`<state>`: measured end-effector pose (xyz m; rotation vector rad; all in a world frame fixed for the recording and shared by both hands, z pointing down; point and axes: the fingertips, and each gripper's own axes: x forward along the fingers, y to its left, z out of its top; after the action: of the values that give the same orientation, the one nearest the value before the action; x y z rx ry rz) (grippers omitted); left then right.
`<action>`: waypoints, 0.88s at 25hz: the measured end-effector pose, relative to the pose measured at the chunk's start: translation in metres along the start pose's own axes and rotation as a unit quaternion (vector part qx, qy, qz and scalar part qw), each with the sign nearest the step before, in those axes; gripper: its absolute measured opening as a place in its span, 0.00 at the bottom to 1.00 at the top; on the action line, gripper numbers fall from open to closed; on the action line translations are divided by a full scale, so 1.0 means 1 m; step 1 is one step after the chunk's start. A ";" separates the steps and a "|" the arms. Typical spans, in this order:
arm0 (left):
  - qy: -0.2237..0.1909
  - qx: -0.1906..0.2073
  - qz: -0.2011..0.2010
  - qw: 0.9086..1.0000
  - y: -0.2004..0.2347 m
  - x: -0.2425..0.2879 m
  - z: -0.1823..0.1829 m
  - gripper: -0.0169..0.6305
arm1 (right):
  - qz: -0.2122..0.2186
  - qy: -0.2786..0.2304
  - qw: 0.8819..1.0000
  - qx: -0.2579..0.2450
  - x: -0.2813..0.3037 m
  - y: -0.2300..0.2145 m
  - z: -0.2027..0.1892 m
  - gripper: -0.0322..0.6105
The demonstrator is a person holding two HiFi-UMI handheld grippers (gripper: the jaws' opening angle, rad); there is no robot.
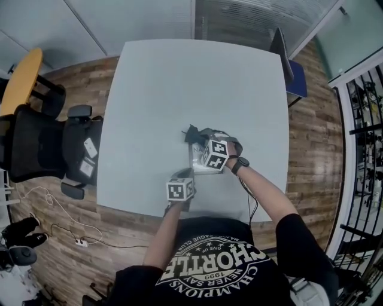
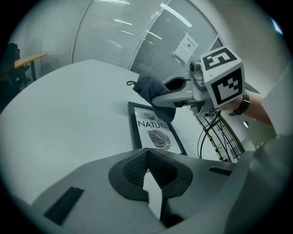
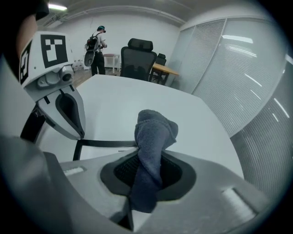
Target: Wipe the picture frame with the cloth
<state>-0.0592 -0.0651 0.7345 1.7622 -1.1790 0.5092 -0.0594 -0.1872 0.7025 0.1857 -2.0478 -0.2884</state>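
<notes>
Right gripper point(image 3: 145, 183) pinching cloth point(image 3: 154, 137), picture frame point(image 3: 106, 143) mostly hidden.

White table point(image 1: 179, 101) on wood-plank floor point(image 1: 310, 156); black office chair point(image 1: 37, 143) and yellow table point(image 1: 21, 77) alongside — walls of slatted blinds point(image 3: 229, 77), ceiling strip light point(image 3: 57, 7) lit.

White table point(image 1: 179, 89) fills mid-frame in the head view, with wood floor point(image 1: 311, 149) all round it. Black office chair point(image 1: 54, 143) at left, yellow tabletop point(image 1: 21, 80) upper left, cables point(image 1: 66, 236) lower left. Upper left of the right gripper view: a person point(image 3: 97, 45) wearing a backpack.
</notes>
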 end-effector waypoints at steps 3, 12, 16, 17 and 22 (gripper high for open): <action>0.016 -0.001 -0.003 1.000 -0.001 0.009 -0.006 0.03 | 0.007 0.022 0.999 -0.039 0.023 -0.002 0.002 0.18; 0.038 -0.011 0.038 0.998 -0.003 0.015 -0.016 0.03 | 0.033 0.077 0.994 -0.065 0.053 0.004 -0.009 0.18; 0.040 -0.014 0.040 0.998 0.000 0.017 -0.015 0.03 | 0.031 0.073 0.996 -0.041 0.050 0.000 -0.023 0.18; 0.041 -0.016 0.039 0.998 -0.001 0.017 -0.015 0.03 | 0.031 0.074 0.996 -0.033 0.047 -0.002 -0.029 0.18; 0.042 -0.021 0.037 0.998 -0.002 0.016 -0.015 0.03 | 0.025 0.088 0.996 0.009 0.026 -0.010 -0.067 0.18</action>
<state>-0.0482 -0.0598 0.7532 1.6504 -1.1909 0.5933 -0.0119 -0.2113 0.7521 0.1646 -1.8778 -0.2149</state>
